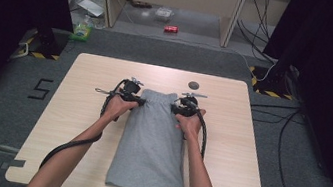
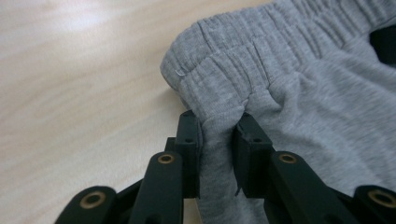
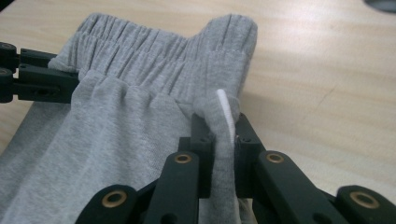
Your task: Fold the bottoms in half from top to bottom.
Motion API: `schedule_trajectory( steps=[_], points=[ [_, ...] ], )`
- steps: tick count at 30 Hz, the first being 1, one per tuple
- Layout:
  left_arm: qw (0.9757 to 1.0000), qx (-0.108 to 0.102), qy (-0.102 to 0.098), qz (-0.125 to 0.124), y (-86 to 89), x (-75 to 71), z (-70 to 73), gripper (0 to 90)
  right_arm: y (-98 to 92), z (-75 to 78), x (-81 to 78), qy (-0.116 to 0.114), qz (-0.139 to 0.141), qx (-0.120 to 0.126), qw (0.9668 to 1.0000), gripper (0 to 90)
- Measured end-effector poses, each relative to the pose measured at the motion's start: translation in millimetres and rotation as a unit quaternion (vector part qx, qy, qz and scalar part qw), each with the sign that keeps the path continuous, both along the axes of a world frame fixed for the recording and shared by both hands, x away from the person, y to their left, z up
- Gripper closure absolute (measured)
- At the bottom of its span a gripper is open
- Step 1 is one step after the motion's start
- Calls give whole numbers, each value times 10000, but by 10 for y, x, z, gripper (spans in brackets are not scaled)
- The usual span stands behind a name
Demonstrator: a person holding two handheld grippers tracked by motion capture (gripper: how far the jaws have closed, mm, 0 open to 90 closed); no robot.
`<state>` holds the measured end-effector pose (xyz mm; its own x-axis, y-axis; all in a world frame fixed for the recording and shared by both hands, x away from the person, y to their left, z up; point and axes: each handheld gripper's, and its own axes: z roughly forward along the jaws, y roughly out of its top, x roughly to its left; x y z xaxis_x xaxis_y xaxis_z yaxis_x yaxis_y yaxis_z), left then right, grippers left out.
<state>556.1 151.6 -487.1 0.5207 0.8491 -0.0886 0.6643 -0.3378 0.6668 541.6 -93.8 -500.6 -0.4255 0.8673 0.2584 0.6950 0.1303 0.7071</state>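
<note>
At a pale wooden table [image 1: 83,126], I hold a pair of folded grey shorts [image 1: 152,142] by the waist end, one set of tongs in each hand. The shorts lie lengthwise down the middle of the table, elastic waistband [image 1: 160,95] at the far end and hems near my edge. My left gripper [image 2: 217,140] is clenched on a pinched fold of grey fabric just below the waistband's left corner; the cloth bunches up between the two black jaws. My right gripper [image 3: 223,140] is likewise clamped on a fold at the waistband's right corner, with a white drawstring [image 3: 226,112] caught in the pinch alongside the fabric. In the right gripper view my left gripper shows at the far side of the waistband, its jaws biting the other corner. From above, both forearms come in from the near edge and my hands rest on either side of the garment's top. A small dark round disc [image 1: 194,85] sits on the table just beyond the waistband. On the grey carpet left of the table a black marking [image 1: 41,89] reads "5". No label or brand can be read on the shorts. Beyond the table, a red can [image 1: 171,29] lies on the floor beneath a bench.
</note>
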Motion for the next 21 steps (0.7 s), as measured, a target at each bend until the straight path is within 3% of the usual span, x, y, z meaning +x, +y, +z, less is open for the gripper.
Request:
schedule_trajectory(
  steps=[11,16,21],
  points=[
    [9984,-269,-507,-23,46,47,433,753,-58,362,86,-520,1,346,9980,839],
    [9971,-331,-666,-126,84,-2,567,755,-64,523,65,-686,88,473,9965,840],
    [9958,-361,-789,-280,107,-108,621,756,-83,581,-16,-817,236,535,9949,840]
  ],
)
